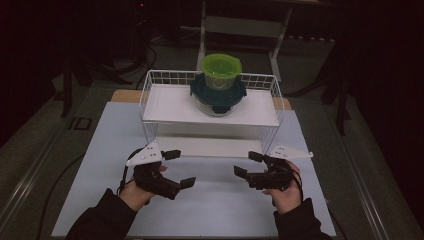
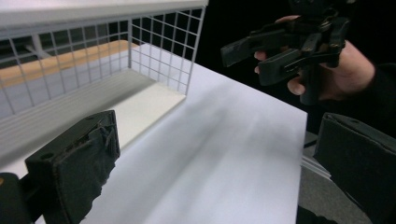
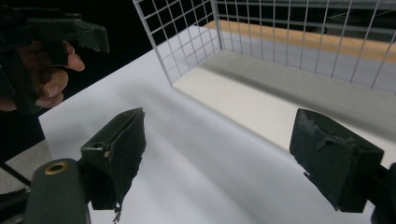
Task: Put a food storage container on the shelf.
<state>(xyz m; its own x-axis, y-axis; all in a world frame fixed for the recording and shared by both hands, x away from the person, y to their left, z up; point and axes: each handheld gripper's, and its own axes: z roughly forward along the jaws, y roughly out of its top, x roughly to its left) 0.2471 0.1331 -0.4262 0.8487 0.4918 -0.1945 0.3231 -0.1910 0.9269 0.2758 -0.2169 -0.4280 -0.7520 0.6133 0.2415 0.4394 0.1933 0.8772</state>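
The left gripper (image 1: 179, 169) is held low over the white table (image 1: 215, 210), near its front left, jaws spread wide with nothing between them; they are aimed inward toward the table's middle and the other hand. In the left gripper view its jaws stand well apart over bare white surface, the wire rack (image 2: 163, 51) just ahead to the left. That rack (image 1: 150, 100) is set at the table's far middle, its long axis running left to right across the table, open front turned toward the person. On its upper shelf a dark-lidded container (image 1: 218, 95) is seen, and a green-lidded container (image 1: 221, 69) is stacked upright on it. The right gripper (image 1: 248, 164) is held near the front right, jaws likewise wide and empty, aimed inward toward the left gripper; the two are well apart.
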